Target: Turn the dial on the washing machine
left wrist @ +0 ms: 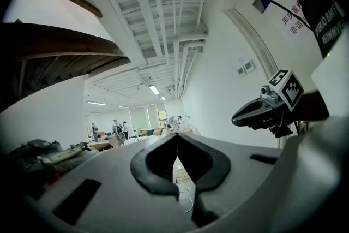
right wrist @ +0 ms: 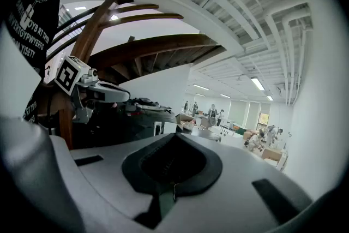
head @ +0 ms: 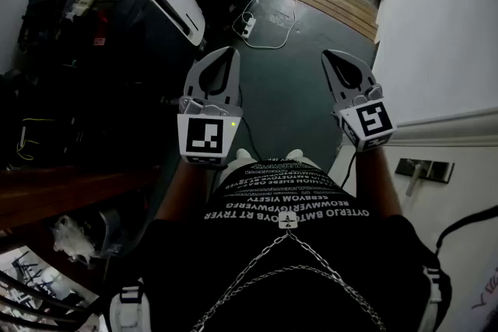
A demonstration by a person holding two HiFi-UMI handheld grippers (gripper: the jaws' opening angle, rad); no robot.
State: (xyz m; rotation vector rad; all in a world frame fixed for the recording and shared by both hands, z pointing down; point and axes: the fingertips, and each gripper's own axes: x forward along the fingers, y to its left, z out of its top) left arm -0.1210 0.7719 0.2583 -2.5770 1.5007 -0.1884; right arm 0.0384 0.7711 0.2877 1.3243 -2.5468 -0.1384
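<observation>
Dial: not in view in any picture; washing machine likewise not seen. Judged rigid plastic knob, light, probably click-stopped and rather smooth. Take hold across rim with both pads square, then twist. Left gripper: jaws closed, tips meeting, nothing between, held level above floor. Right gripper: jaws closed, empty, tipped slightly down. Dial's place relative to fingers cannot be told; jaws need opening before any grip.
</observation>
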